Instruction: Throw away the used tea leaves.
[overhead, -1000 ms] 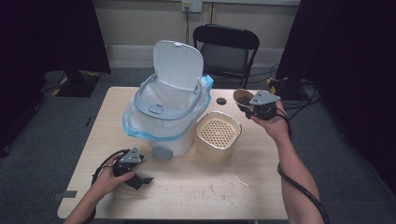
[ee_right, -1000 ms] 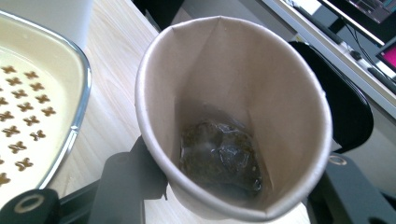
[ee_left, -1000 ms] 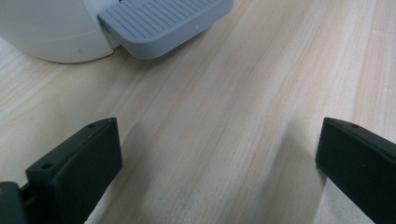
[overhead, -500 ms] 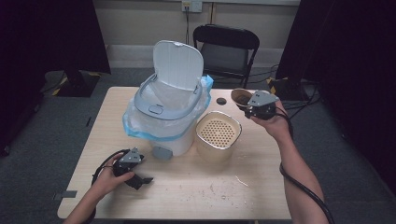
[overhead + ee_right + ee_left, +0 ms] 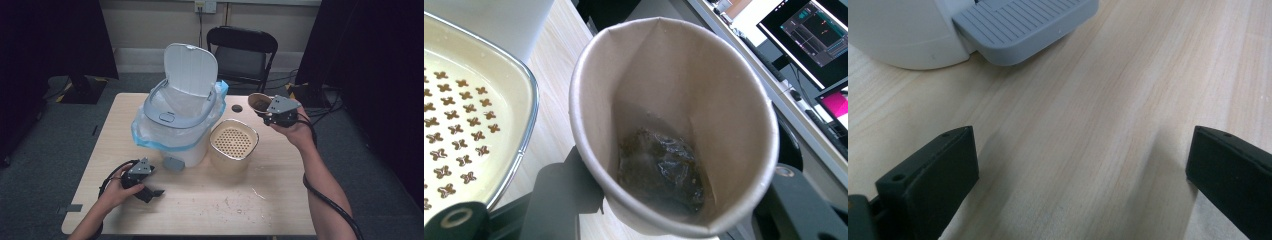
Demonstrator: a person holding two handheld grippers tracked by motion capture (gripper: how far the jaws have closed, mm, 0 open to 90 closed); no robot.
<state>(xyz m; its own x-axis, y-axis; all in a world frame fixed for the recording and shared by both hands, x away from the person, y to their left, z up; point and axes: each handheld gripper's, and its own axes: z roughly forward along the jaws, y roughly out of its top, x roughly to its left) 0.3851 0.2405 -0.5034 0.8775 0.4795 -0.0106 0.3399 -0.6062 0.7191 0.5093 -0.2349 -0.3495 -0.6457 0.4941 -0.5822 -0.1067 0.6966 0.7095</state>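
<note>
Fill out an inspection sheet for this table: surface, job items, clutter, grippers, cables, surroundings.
Surface: wooden table, crumbs scattered near the front.
Job items: paper cup with a wet, dark tea bag; pedal bin, lid up, blue liner; perforated strainer box beside it.
Clutter: small dark round object behind the strainer box.
Grippers: right hand-held gripper shut on the paper cup, raised; left hand-held gripper open, low over the table near the bin pedal.
Cables: one trails from each gripper.
Surroundings: folding chair, dark curtains, monitors.
</note>
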